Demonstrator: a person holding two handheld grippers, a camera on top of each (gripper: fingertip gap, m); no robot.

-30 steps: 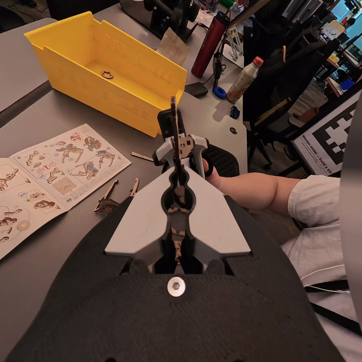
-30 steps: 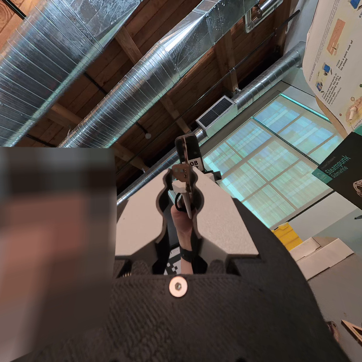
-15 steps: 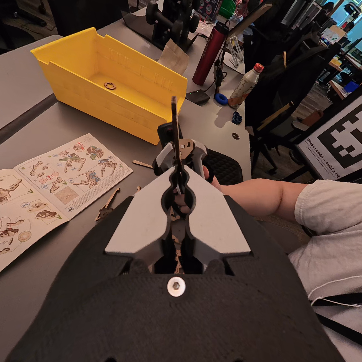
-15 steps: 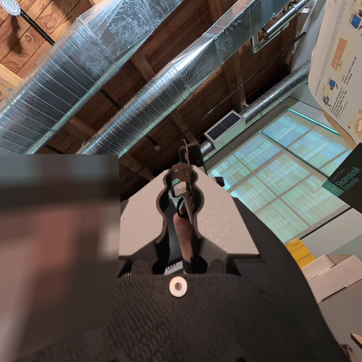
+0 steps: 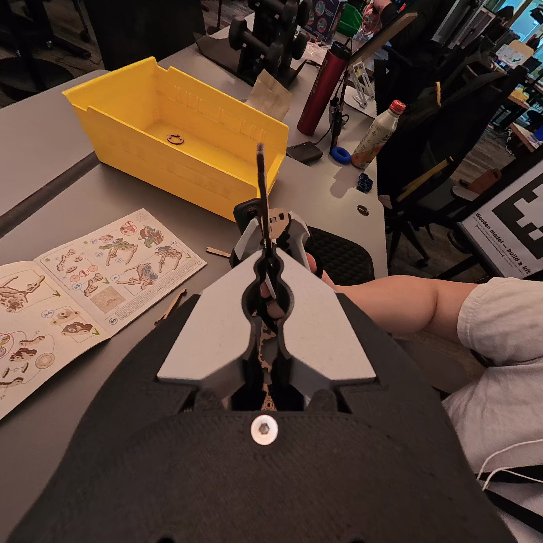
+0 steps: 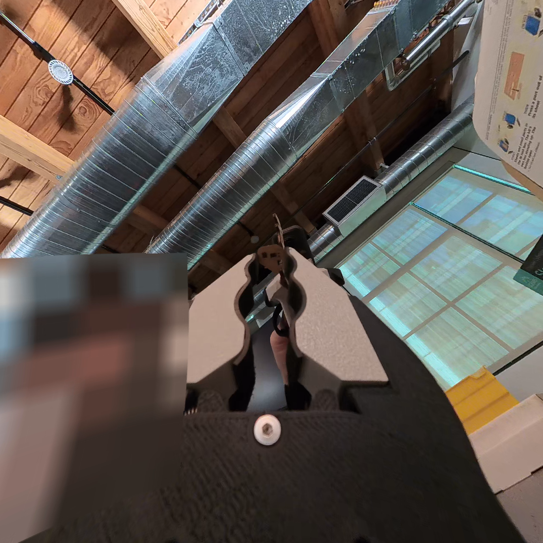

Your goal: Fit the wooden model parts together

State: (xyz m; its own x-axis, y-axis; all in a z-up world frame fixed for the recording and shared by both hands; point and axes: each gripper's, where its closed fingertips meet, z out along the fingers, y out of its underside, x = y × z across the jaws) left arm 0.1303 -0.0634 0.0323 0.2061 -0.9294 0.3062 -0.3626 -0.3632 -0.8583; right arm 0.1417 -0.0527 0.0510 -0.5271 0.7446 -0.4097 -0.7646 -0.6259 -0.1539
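My left gripper (image 5: 266,249) is shut on a thin dark wooden part (image 5: 261,182), seen edge-on and standing up past the fingertips. Just beyond it, my right gripper (image 5: 271,235) faces back toward the camera, shut on a small pale wooden piece with holes (image 5: 277,219). The two parts meet at the fingertips. In the right wrist view, which looks up at the ceiling, my right gripper (image 6: 271,254) grips that small piece (image 6: 269,258). The thin part (image 6: 277,229) stands behind it, and a left gripper finger (image 6: 276,289) shows between the jaws.
A yellow bin (image 5: 147,152) holding a wooden ring (image 5: 175,138) stands on the grey table behind an open instruction booklet (image 5: 88,282). Loose wooden strips (image 5: 217,251) lie nearby. A red flask (image 5: 320,91), a white bottle (image 5: 376,135) and a black mat (image 5: 340,258) are right. A forearm (image 5: 396,302) reaches in. The grippers are tip to tip, or close to it.
Both grippers stay shut on their parts. The left view has drawn back slightly from the bin. The right view has tilted further up toward the ceiling.
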